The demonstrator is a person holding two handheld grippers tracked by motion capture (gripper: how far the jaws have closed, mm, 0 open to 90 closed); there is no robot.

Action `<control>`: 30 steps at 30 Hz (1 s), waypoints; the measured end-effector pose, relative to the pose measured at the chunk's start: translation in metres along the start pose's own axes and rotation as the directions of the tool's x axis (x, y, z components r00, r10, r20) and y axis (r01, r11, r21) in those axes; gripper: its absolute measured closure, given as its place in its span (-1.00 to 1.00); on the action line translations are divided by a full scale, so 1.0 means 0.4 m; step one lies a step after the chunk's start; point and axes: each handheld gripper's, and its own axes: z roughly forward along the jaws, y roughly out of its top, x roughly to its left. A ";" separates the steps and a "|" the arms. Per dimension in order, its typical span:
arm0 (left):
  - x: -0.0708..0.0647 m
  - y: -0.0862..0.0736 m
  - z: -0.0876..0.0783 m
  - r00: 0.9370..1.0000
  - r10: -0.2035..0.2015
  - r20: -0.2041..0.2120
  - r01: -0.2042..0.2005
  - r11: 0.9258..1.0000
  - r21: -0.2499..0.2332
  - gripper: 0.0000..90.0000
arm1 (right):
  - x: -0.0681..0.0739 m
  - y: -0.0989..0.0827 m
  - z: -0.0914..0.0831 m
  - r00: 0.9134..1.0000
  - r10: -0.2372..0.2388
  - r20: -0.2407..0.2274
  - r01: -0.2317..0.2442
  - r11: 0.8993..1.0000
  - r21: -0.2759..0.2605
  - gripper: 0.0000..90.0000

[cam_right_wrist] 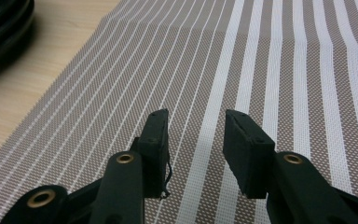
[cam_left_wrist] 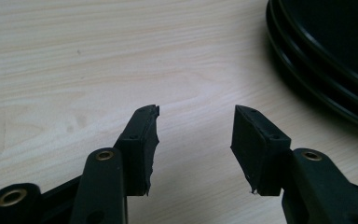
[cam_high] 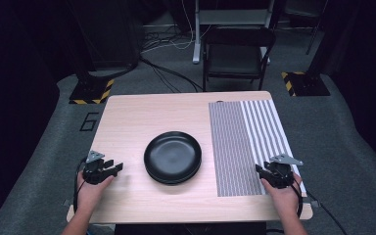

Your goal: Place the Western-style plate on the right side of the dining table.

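Resting at the table's left near edge, left hand (cam_high: 90, 188) holds the left gripper (cam_high: 112, 169) low over bare wood, jaws pointing right toward the plates. Jaws apart, nothing between them; the left gripper view shows the gap (cam_left_wrist: 196, 140) over light wood grain, pads worn at the edges. Grey three-cornered plate on top of this gripper, cable trailing back along the wrist.

Centre of the table (cam_high: 127, 117): stack of black plates (cam_high: 172, 156), round, glossy, empty on top. At least two rims visible in the left gripper view (cam_left_wrist: 317, 70), near the jaws but not touching. Exact count cannot tell.

Right of the plates: striped placemat (cam_high: 247, 142), brown-grey with fine white lines on its left half, wider white stripes on its right half, lying flat.

Right hand (cam_high: 286, 196) at the mat's near right corner holds the right gripper (cam_high: 260, 170), jaws apart, empty, hovering over the mat weave (cam_right_wrist: 196, 135). Plate stack edge at upper left of that view (cam_right_wrist: 2, 28).

Behind the table: dark folding chair (cam_high: 237, 54), floor cables, carpet.
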 end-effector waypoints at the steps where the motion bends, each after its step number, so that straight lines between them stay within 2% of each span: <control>1: -0.005 0.011 -0.007 1.000 0.008 -0.009 -0.008 1.000 -0.009 0.16 | -0.002 0.010 -0.007 1.000 0.021 -0.005 -0.021 1.000 -0.010 0.33; 5: -0.012 0.027 -0.019 1.000 0.005 -0.010 -0.006 1.000 -0.017 0.16 | -0.002 0.029 -0.017 1.000 0.018 -0.011 -0.018 1.000 -0.016 0.35; 8: -0.018 0.040 -0.026 1.000 0.009 -0.010 -0.009 1.000 -0.019 0.14 | 0.001 0.046 -0.026 1.000 -0.003 -0.012 0.003 1.000 -0.025 0.36; 12: -0.024 0.053 -0.032 1.000 -0.027 0.013 0.027 0.999 -0.023 0.10 | 0.012 0.064 -0.032 0.999 -0.024 -0.028 0.023 0.999 -0.037 0.32; 14: -0.033 0.064 -0.035 0.999 -0.040 0.032 0.041 0.999 -0.033 0.15 | 0.023 0.073 -0.030 0.998 -0.042 -0.046 0.041 0.999 -0.028 0.33; 16: -0.037 0.069 -0.036 0.999 -0.034 0.037 0.035 0.999 -0.037 0.17 | 0.027 0.076 -0.027 0.997 -0.040 -0.061 0.039 0.999 -0.016 0.33; 17: -0.044 0.076 -0.037 0.999 -0.027 0.038 0.029 0.998 -0.048 0.20 | 0.033 0.081 -0.022 0.995 -0.030 -0.093 0.030 1.000 -0.001 0.30; 23: -0.063 0.094 -0.035 0.998 -0.021 0.055 0.025 0.997 -0.067 0.28 | 0.049 0.090 -0.012 0.995 -0.029 -0.101 0.026 0.999 -0.029 0.22; 27: -0.082 0.107 -0.029 0.997 -0.019 0.073 0.025 0.996 -0.086 0.33 | 0.059 0.101 -0.005 0.992 -0.005 -0.126 -0.001 0.999 -0.049 0.29; 30: -0.088 0.109 -0.026 0.996 -0.026 0.082 0.033 0.995 -0.095 0.33 | 0.061 0.105 -0.004 0.993 0.000 -0.121 -0.008 0.998 -0.061 0.32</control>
